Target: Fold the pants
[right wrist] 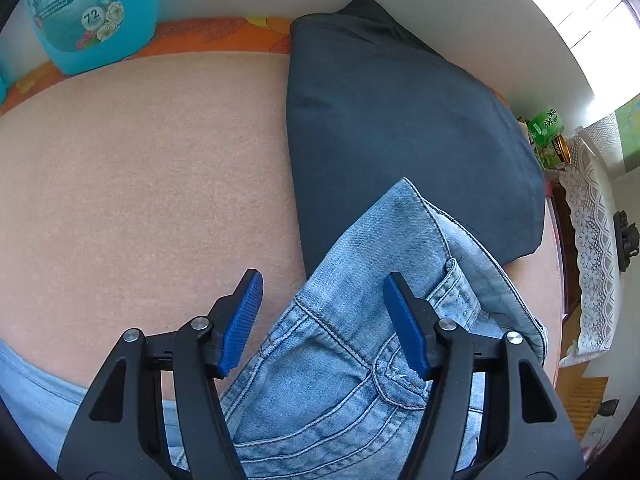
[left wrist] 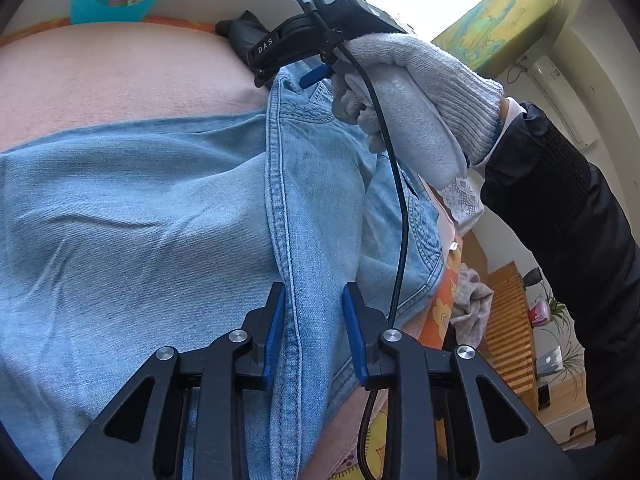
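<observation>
The light blue jeans (left wrist: 160, 220) are spread on the pink blanket (right wrist: 152, 168). A seamed fold is straddled, not yet pinched, by the left gripper (left wrist: 314, 332); the waistband lies between the right gripper (right wrist: 324, 320)'s released fingers. Both likely must clench before folding over.

Black grippers (left wrist: 314, 332), blue ribbed pads (right wrist: 242, 320), silver screws; white knit glove (left wrist: 424, 92), black sleeve (left wrist: 560, 208), black cable (left wrist: 402, 216).
</observation>
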Available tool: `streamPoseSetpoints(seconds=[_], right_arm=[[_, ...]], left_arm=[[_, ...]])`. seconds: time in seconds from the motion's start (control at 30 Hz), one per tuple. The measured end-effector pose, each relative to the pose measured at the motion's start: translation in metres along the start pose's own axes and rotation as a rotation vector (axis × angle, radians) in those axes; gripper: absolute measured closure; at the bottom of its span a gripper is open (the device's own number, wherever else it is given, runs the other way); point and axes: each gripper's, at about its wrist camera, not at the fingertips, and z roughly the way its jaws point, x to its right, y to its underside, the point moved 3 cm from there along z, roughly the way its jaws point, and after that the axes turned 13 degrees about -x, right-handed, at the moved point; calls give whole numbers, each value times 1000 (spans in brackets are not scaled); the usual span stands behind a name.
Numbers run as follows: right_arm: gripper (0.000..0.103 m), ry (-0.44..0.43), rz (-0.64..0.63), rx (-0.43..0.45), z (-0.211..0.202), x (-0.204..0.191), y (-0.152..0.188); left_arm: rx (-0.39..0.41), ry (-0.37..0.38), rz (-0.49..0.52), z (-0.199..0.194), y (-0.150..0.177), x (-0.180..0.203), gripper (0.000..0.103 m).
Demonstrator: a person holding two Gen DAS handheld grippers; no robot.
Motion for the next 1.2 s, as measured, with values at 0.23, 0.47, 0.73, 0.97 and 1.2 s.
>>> streamPoseSetpoints(seconds=[0.23,0.47,0.73,0.97,1.2], right_arm=[[88,-183,66,62,-24,33,15],[89,-336,188,248,-79,89,73],[90,-441,353,426,-93,170,176],[90,-533,525,482,-48,220,254],[90,-694,635,386,29,230,293]], left_arm=[[29,-37,20,-4,-4,3,96],[60,-80,76,-14,-2,18,97],[48,-125,171,-8,3,46,98],[-3,-182,246,11,16,63,98],[-42,-214,261,22,23,64,98]])
